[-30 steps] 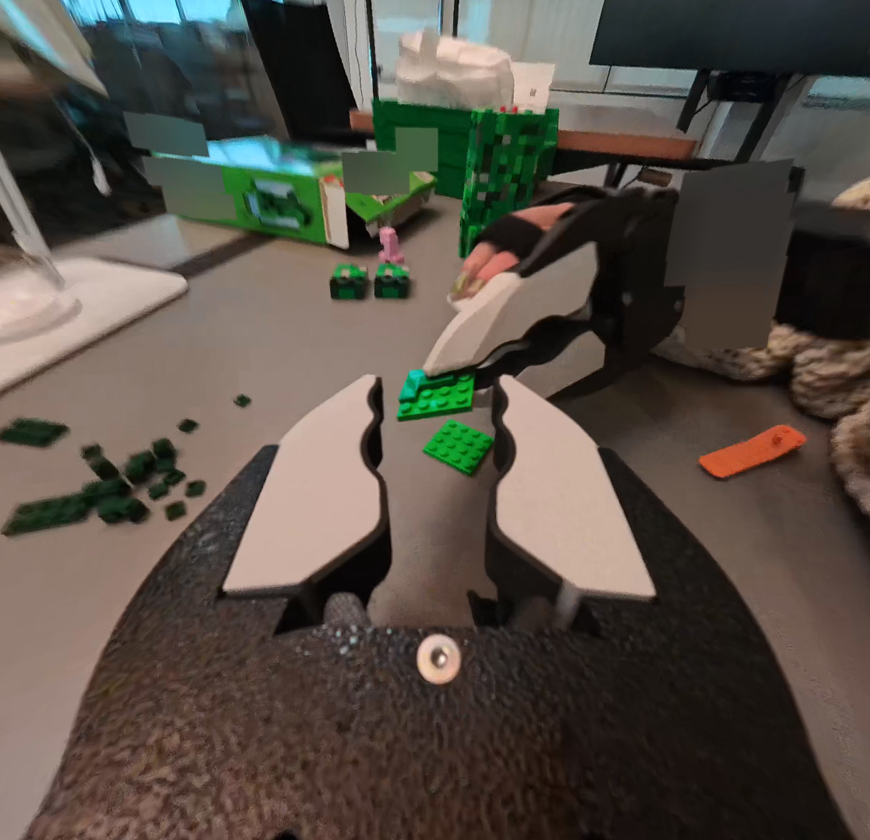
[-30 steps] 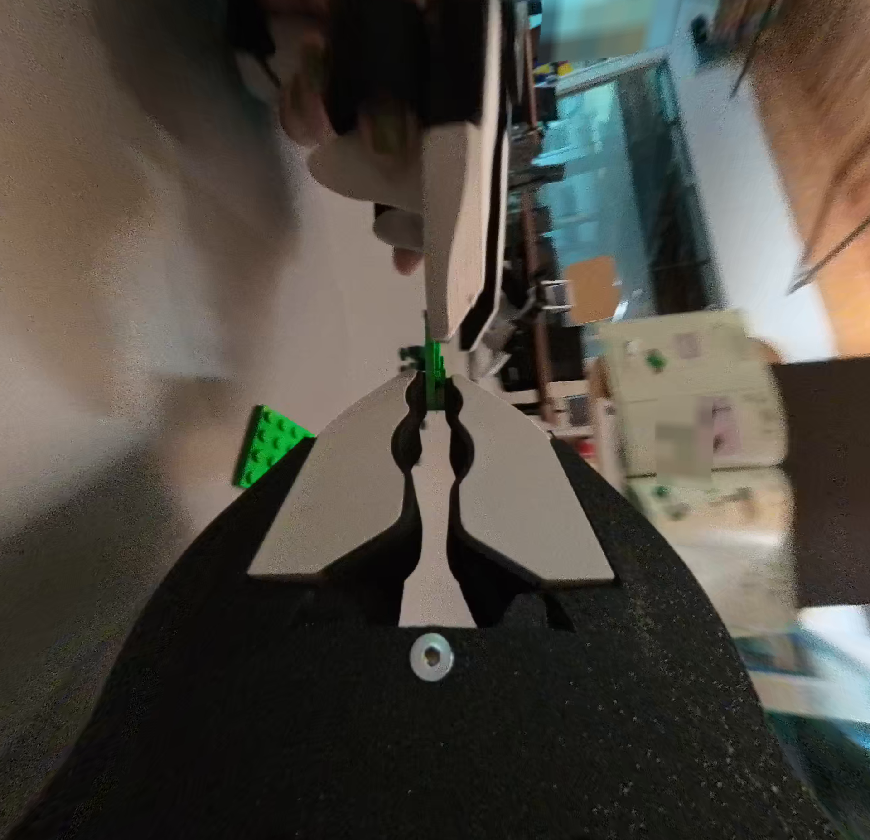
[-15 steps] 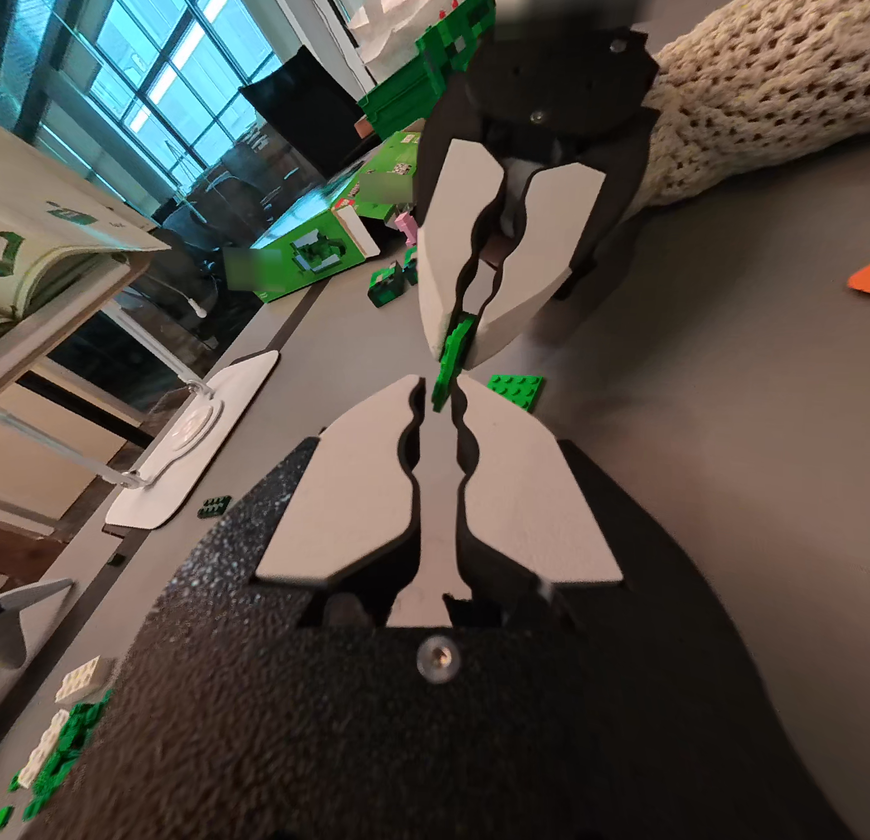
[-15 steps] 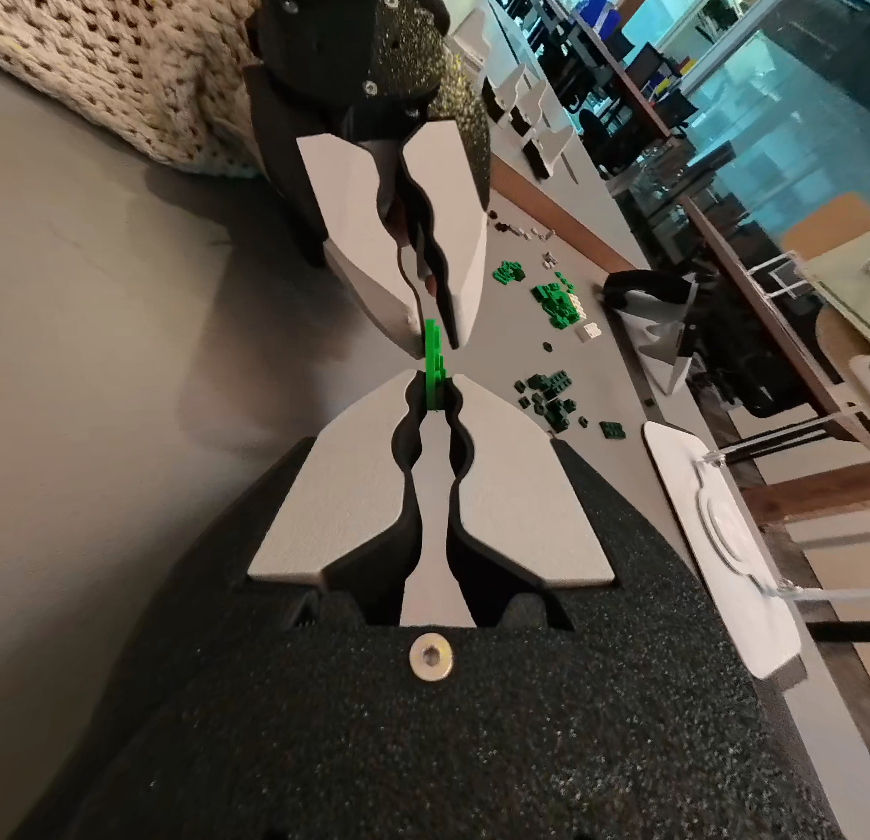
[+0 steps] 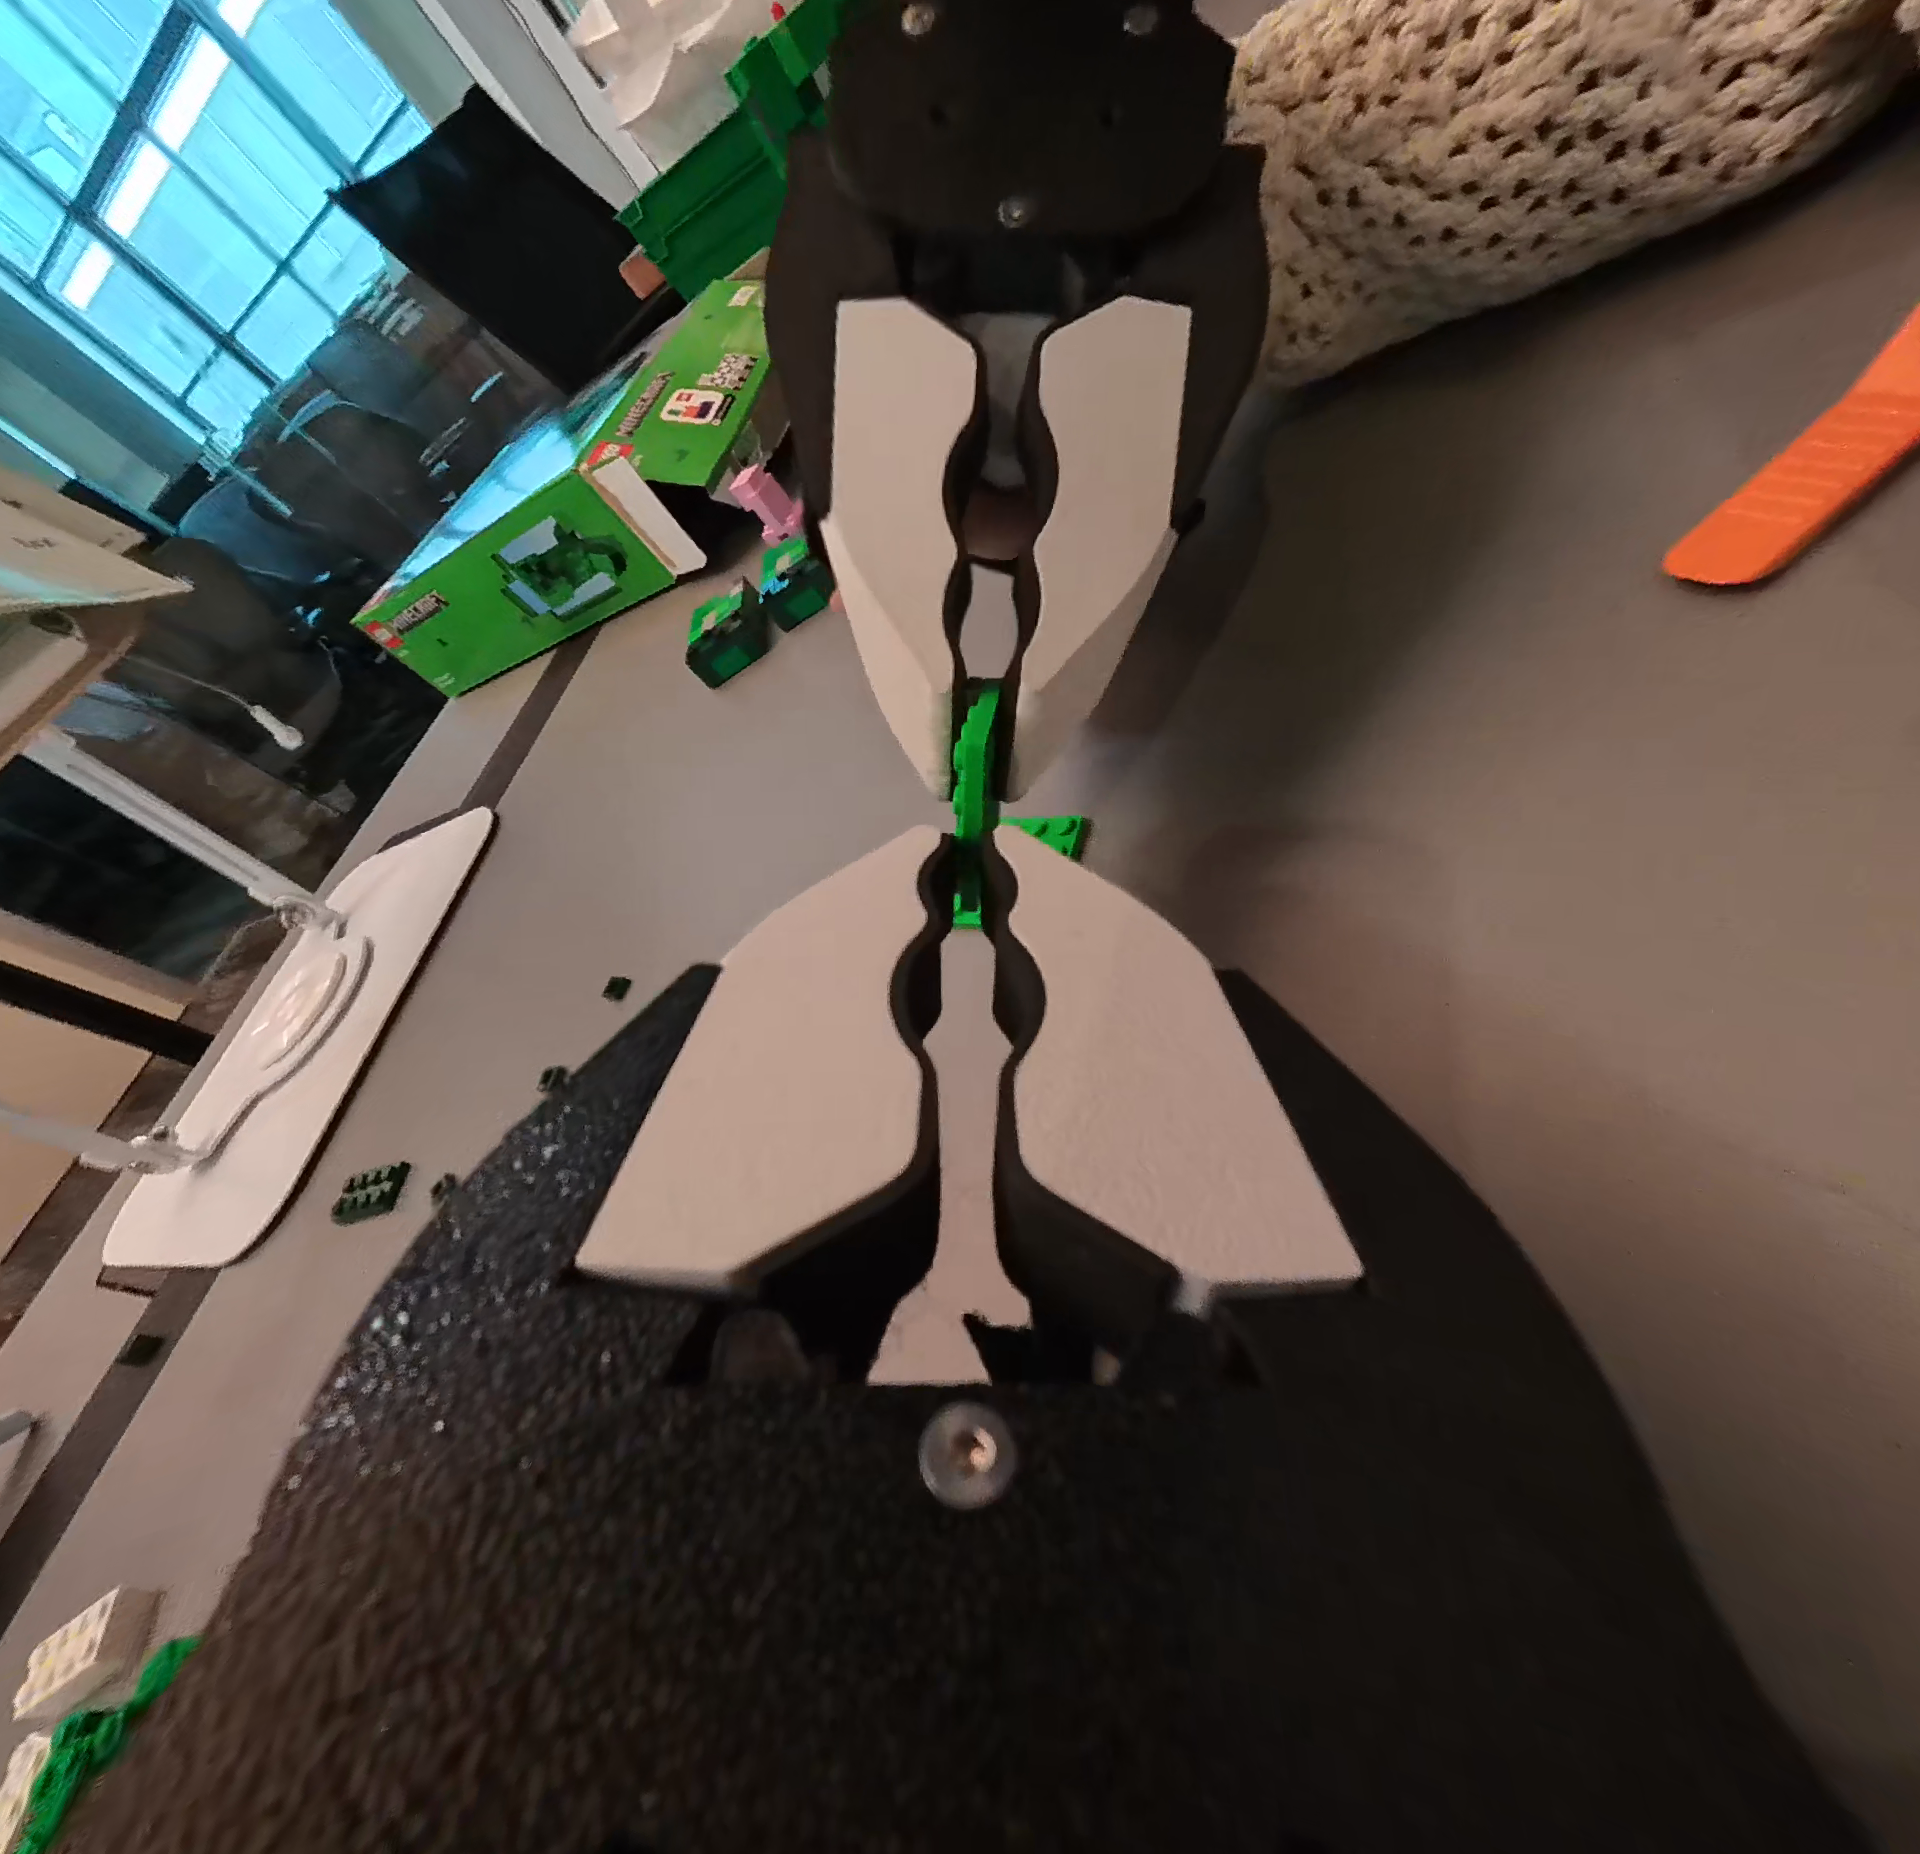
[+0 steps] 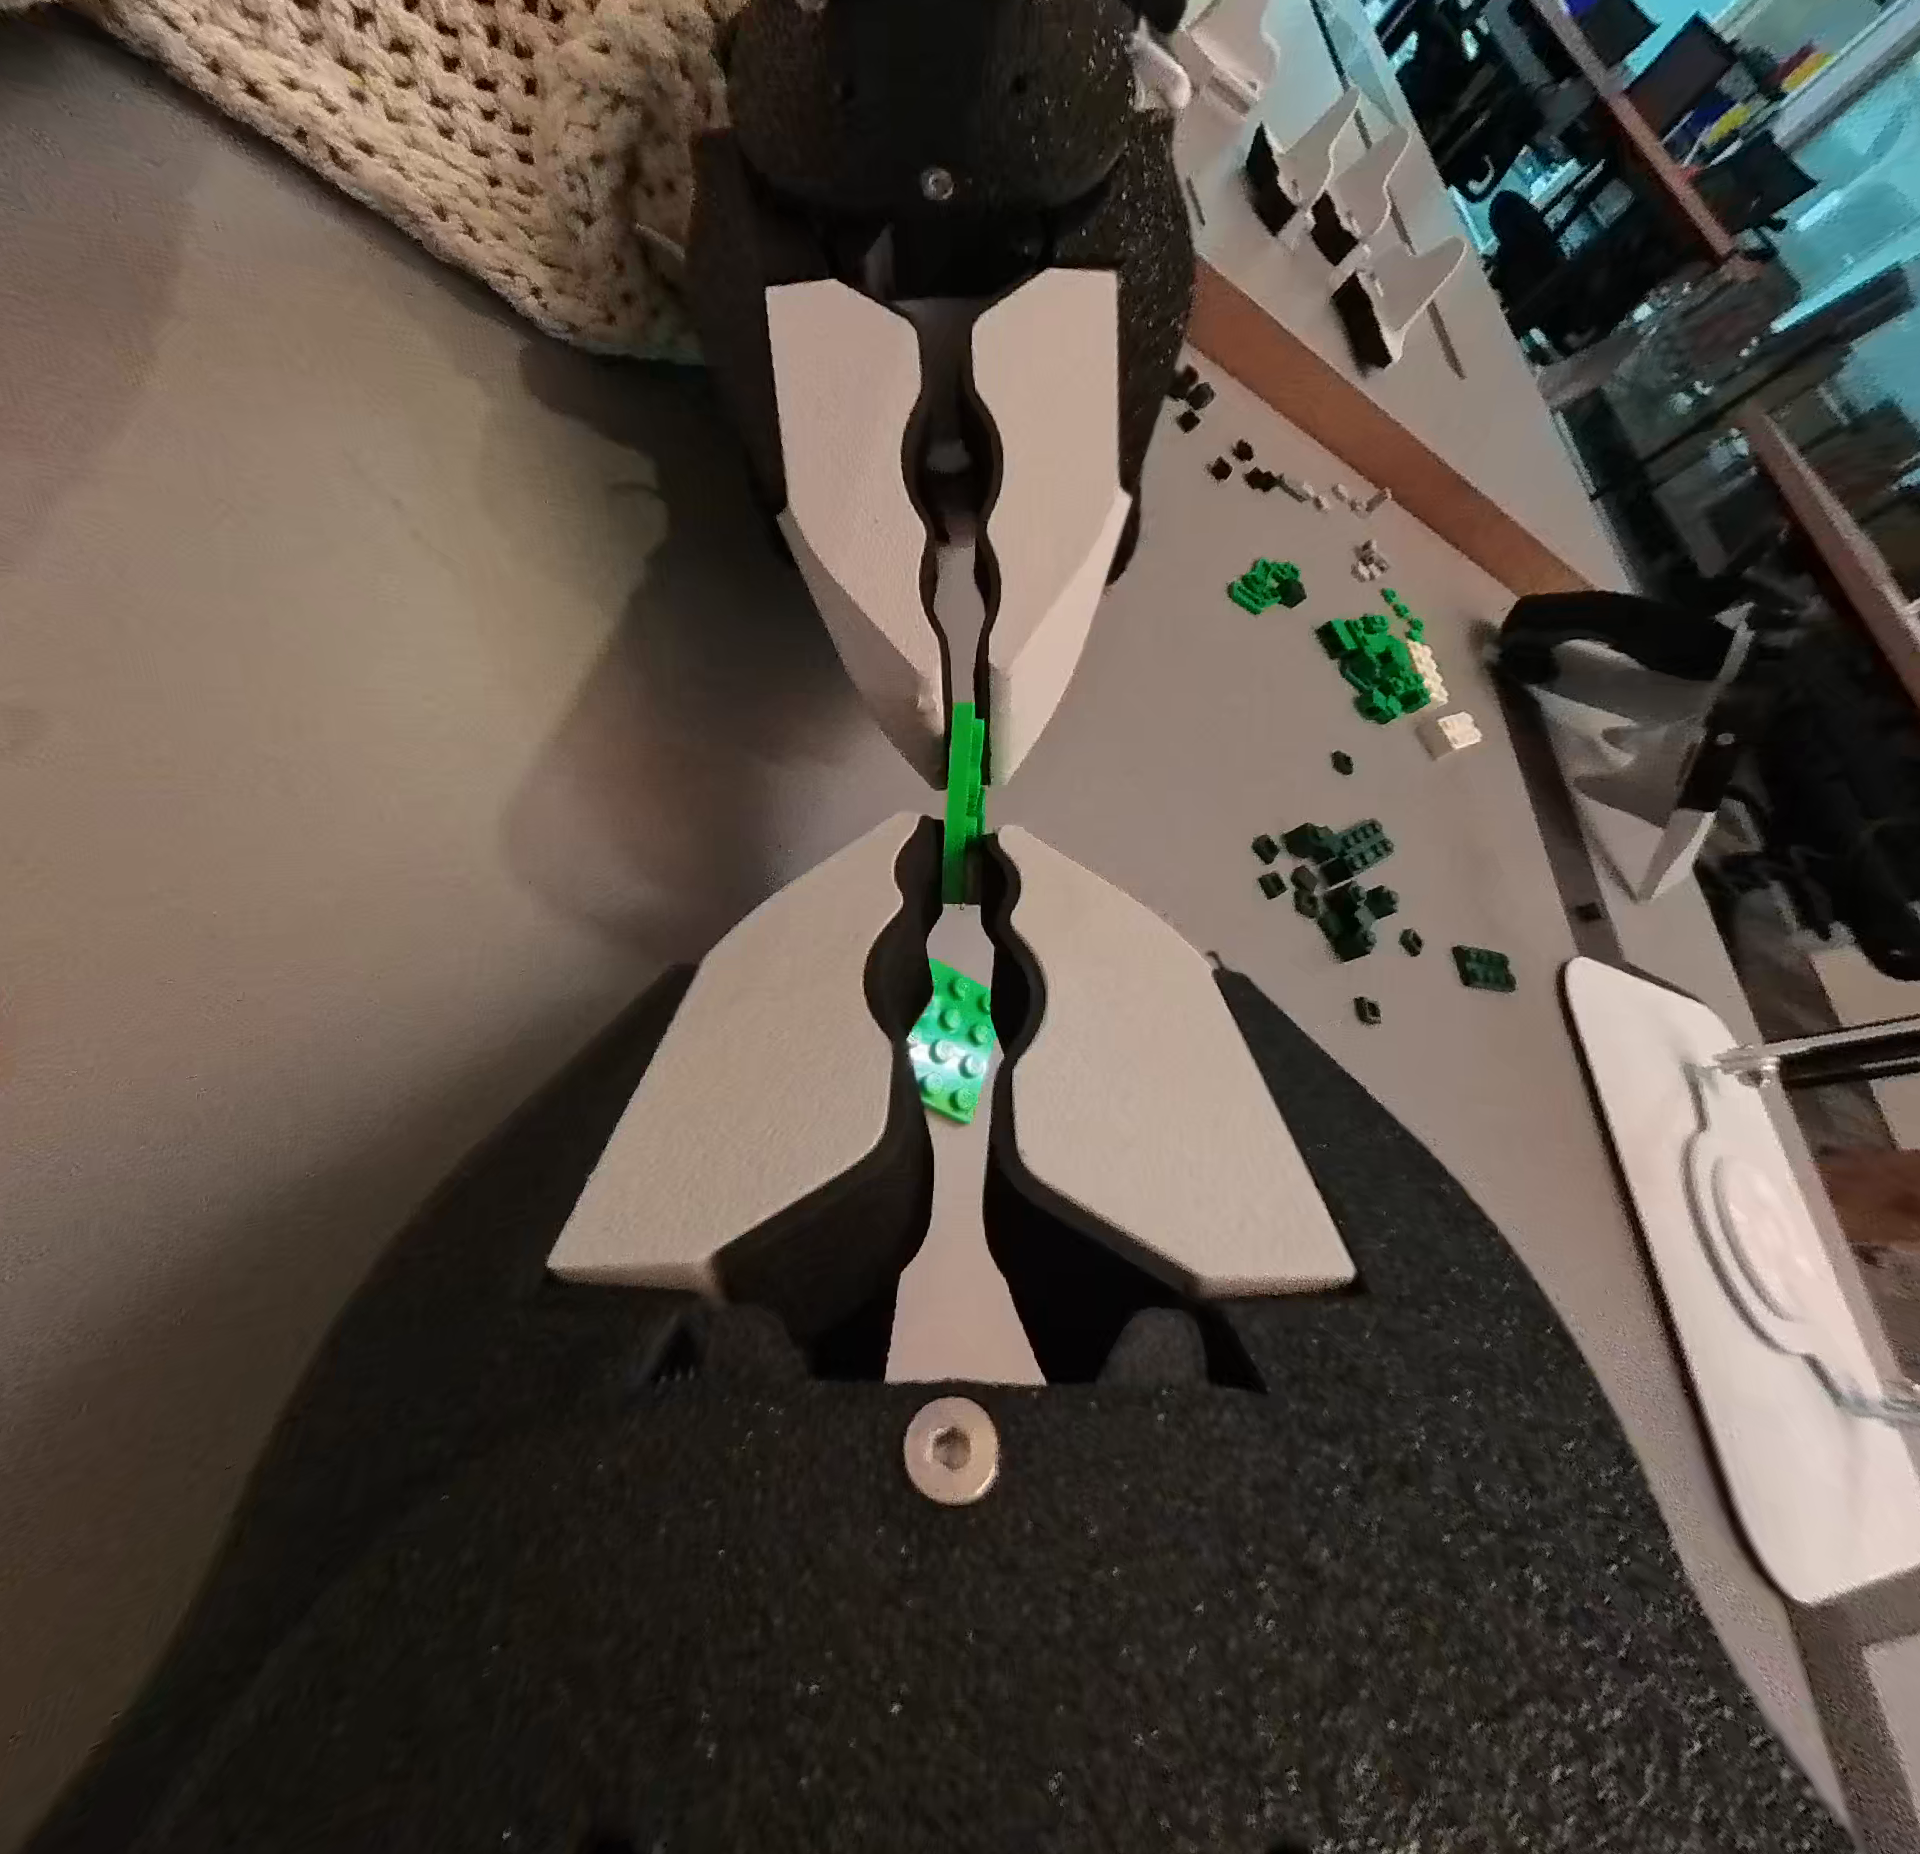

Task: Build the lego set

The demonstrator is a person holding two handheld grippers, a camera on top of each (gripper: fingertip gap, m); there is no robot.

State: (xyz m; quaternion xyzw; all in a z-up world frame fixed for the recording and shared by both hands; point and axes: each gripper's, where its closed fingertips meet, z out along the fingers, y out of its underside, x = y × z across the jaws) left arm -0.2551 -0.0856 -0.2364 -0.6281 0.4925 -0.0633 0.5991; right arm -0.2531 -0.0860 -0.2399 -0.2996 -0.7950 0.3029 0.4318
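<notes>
Both jaws pinched narrow on the edge-on green plate stack [image 5: 975,807], left gripper [image 5: 971,859] at 6 o'clock, right gripper [image 5: 982,765] at 12: thin grip, any twist likely pops it onto the loose plate [image 6: 951,1056] below.

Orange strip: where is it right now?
Left wrist view, far right: the orange strip lies flat on the grey table, just below the knitted fabric.

The left gripper [image 5: 971,874] and the right gripper [image 6: 961,854] face each other tip to tip above the table; each has its white fingers [image 5: 800,1077] closed on opposite ends of one green plate assembly [image 5: 975,796], held edge-on between them; a cream knitted sleeve [image 5: 1507,121] shows behind the right gripper.
</notes>
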